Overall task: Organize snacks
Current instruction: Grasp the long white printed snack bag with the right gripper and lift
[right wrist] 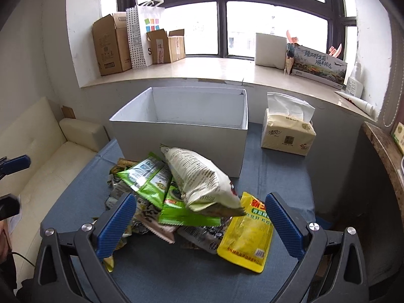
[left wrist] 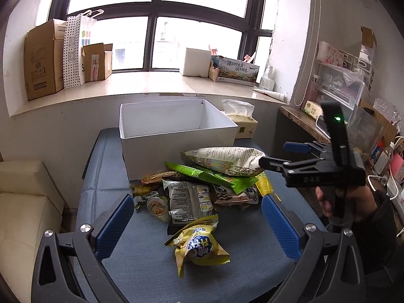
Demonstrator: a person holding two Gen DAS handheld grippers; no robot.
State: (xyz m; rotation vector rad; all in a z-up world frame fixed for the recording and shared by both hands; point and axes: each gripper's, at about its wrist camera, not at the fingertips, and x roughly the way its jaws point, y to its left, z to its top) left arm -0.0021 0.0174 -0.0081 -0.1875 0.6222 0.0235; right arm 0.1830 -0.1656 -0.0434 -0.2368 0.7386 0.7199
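Both pairs of jaws stand wide apart and grip nothing. The right gripper (right wrist: 199, 217) hovers low over the near edge of the snack heap, its blue pads (right wrist: 115, 223) flanking the pile. In the left wrist view one of its black fingers reaches the crimped end of the cream printed bag (left wrist: 227, 160), though whether it touches cannot be told. The left gripper (left wrist: 198, 223) hangs over a crumpled yellow packet (left wrist: 199, 248) lying apart from the heap, nearer the camera.

The cream printed bag lies on top of the pile, its long axis tilted: seen from the right wrist, the far end points up and left toward the white box (right wrist: 176, 131) and the near end dips toward a flat yellow pouch (right wrist: 246, 232). Green packets (right wrist: 151, 181) fan out beneath it.

The heap sits on a blue cloth-covered table (right wrist: 277, 174), just before the open, empty white box. A tissue pack (right wrist: 287, 131) stands to the box's right. Behind runs a pale windowsill (right wrist: 202, 73) carrying cardboard boxes (right wrist: 108, 45); a cream sofa (right wrist: 45, 161) sits left.
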